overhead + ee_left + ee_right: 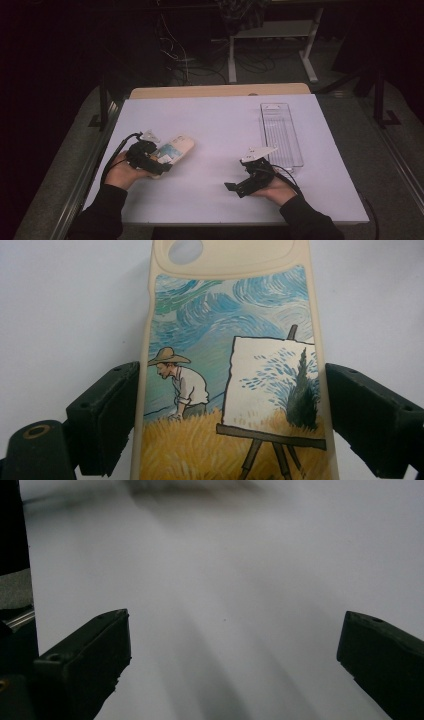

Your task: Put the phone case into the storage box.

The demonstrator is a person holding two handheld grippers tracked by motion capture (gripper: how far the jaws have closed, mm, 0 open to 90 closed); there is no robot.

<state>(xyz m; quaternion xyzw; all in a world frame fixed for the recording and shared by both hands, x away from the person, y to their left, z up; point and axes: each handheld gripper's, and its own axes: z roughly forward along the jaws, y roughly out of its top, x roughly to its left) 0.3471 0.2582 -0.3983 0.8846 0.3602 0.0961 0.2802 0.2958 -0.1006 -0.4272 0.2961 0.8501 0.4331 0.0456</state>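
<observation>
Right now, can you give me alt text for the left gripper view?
A cream phone case, printed with a painter in a straw hat beside an easel in a wheat field, sits between the two black jaws of the left gripper, which press on its long edges. Behind it is the white table.

Left hand [121,172] enters from 6 o'clock at frame left, dark sleeve, wrist angled toward 2 o'clock. Left gripper [167,161] points to 2 o'clock, jaws wide and clamped on the sides of a phone case [227,375], pads against both edges. Right hand [276,190] comes in from 5 o'clock, low over the worktop. Right gripper [231,187] points toward 8 o'clock, jaws spread wide with nothing between them.
</observation>
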